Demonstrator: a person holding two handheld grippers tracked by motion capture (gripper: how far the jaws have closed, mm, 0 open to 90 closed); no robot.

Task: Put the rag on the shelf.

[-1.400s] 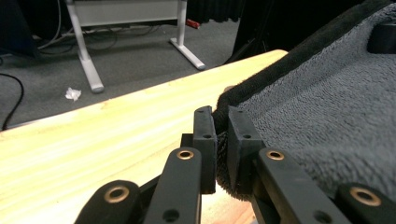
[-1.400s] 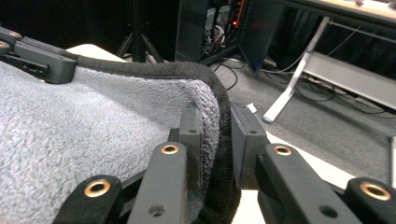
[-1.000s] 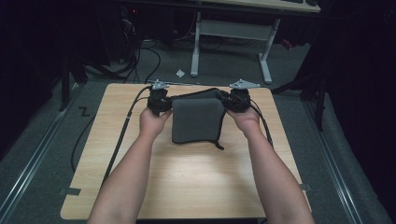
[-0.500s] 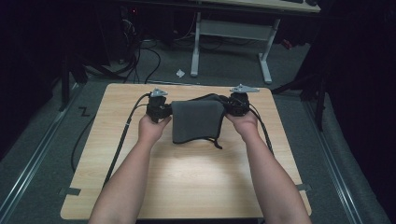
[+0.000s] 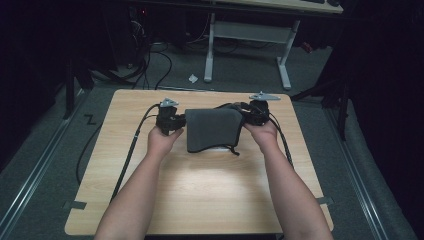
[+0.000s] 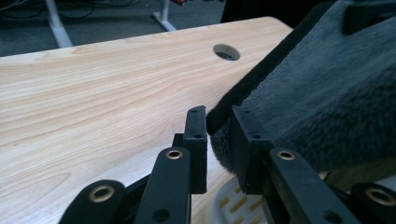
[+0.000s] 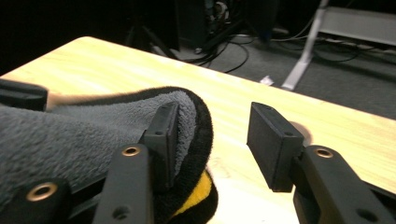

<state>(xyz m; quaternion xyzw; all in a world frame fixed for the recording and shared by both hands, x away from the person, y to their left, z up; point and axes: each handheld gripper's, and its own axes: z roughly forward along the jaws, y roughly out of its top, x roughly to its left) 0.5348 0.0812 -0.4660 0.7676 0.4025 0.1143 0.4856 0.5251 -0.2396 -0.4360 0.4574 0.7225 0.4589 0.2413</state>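
Observation:
A dark grey fleece cloth [image 5: 212,130] with a black hem lies folded at the far middle of the wooden table [image 5: 200,195]. My left gripper [image 5: 177,121] is at its left edge. In the left gripper view the jaws [image 6: 217,116] are pinched on the cloth's [image 6: 327,93] black hem. My right gripper [image 5: 247,114] is at the cloth's far right corner. In the right gripper view it [image 7: 215,116] stands open: one jaw rests on the rolled fleece edge [image 7: 70,130] and the other is apart over bare wood. A yellow part [image 7: 198,191] shows under the fold.
A round cable hole [image 6: 226,51] is in the tabletop beyond the left gripper. Black cables [image 5: 132,145] trail from both grippers across the table. Behind the table stand a white desk frame [image 5: 250,45] and floor cables. Bare wood spreads between the forearms.
Both hands have drawn a little toward the near side. The cloth rose off the table between them half a second ago and now lies lower again.

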